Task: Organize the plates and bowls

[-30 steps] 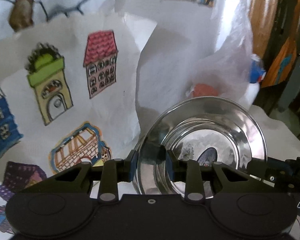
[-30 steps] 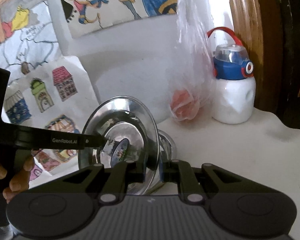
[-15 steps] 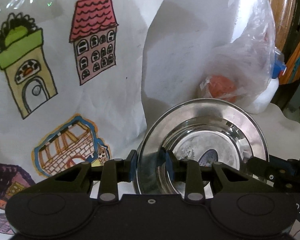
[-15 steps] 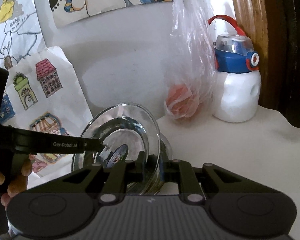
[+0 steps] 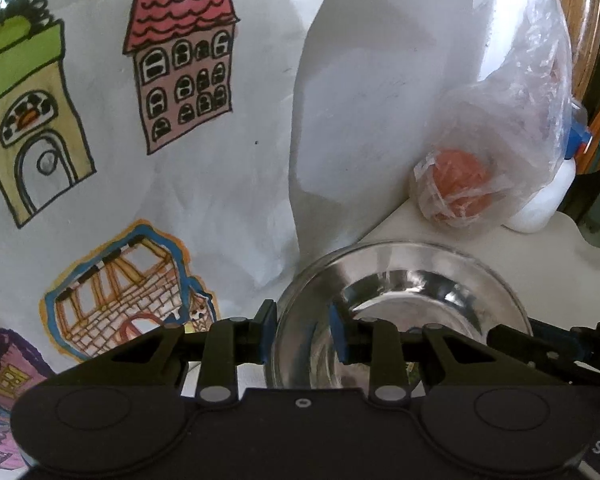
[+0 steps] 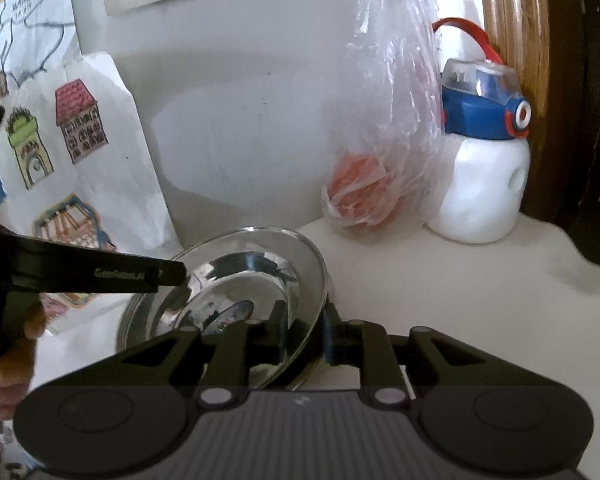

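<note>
A shiny steel plate (image 5: 404, 280) is held low over the white table by both grippers. My left gripper (image 5: 302, 332) is shut on its left rim. My right gripper (image 6: 302, 336) is shut on its right rim; the plate (image 6: 260, 264) tilts slightly toward the left there. Under it, in the right wrist view, a second steel bowl or plate (image 6: 140, 320) shows at the lower left. The left gripper's finger (image 6: 100, 272) reaches in from the left in the right wrist view.
A clear plastic bag with an orange fruit (image 6: 364, 196) stands behind, next to a white bottle with a blue lid (image 6: 484, 152). A child's drawing of houses (image 5: 140, 120) leans on the wall at left. A wooden frame (image 6: 516, 20) is at the right.
The plate has been lowered and tipped from nearly upright to nearly flat, down toward the steel dish on the table. Both grippers kept their hold.
</note>
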The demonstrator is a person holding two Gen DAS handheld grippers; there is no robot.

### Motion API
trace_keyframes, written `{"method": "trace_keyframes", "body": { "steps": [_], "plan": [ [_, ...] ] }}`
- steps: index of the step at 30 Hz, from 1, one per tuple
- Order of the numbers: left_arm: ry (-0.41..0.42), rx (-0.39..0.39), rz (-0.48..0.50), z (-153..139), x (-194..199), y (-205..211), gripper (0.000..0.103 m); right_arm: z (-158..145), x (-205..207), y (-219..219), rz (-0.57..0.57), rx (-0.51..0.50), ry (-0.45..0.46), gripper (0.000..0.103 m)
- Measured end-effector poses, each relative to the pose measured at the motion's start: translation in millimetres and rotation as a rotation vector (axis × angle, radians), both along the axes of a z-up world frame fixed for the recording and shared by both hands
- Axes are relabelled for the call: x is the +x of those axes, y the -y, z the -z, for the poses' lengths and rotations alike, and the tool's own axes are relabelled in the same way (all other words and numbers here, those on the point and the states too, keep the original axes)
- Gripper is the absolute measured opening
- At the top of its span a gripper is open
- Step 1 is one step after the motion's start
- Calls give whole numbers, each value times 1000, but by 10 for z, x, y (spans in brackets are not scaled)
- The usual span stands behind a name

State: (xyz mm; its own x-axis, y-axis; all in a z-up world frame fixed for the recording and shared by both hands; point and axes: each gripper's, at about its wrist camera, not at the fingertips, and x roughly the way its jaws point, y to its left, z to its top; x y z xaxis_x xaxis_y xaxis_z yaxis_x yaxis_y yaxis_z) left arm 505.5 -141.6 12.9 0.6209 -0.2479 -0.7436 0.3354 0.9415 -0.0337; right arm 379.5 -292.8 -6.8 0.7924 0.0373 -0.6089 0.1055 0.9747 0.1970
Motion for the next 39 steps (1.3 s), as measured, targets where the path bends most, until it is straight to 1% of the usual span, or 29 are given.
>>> {"method": "trace_keyframes", "body": {
  "steps": [1,3,5,6,8,10,12,14,17,20,21,23,27,29,30,32,39],
  "plan": [
    [5,2,4,4,-16,7,31,4,4,-2,9,-17,-3,20],
    [11,10,15,-6,-55,28,31,15,8,16,3,-15,-5,20],
    [14,14,16,-6,-78,45,31,28,13,24,4,-14,-11,23],
    [12,13,16,-11,-86,46,31,31,3,29,8,-19,-8,27],
    [14,9,12,-30,-108,36,31,22,-8,47,12,-17,1,50],
    [22,6,11,-67,-141,17,33,-7,-57,81,24,4,13,56],
    [27,3,10,-113,-188,-22,36,-55,-113,104,32,12,21,60],
    [34,-6,5,-169,-232,-65,47,-136,-194,100,37,2,37,71],
    [50,-30,-12,-274,-321,-146,56,-273,-357,69,34,-13,72,81],
    [67,-58,-21,-400,-437,-239,62,-424,-537,32,35,-19,112,90],
    [78,-63,-24,-443,-483,-266,64,-477,-603,15,35,-22,126,91],
    [102,-72,-28,-546,-599,-328,73,-589,-743,-33,33,-29,153,96],
    [138,-89,-35,-756,-869,-480,82,-801,-1017,-124,30,-35,205,102],
    [157,-108,-38,-864,-1023,-569,89,-907,-1184,-200,24,-31,235,103],
    [168,-116,-42,-918,-1092,-627,90,-956,-1249,-243,19,-32,247,103],
    [193,-133,-53,-1025,-1258,-743,97,-1042,-1396,-344,8,-35,269,103],
    [262,-152,-82,-1295,-1824,-1189,102,-1231,-1853,-742,-47,-41,330,103]
  ]
}}
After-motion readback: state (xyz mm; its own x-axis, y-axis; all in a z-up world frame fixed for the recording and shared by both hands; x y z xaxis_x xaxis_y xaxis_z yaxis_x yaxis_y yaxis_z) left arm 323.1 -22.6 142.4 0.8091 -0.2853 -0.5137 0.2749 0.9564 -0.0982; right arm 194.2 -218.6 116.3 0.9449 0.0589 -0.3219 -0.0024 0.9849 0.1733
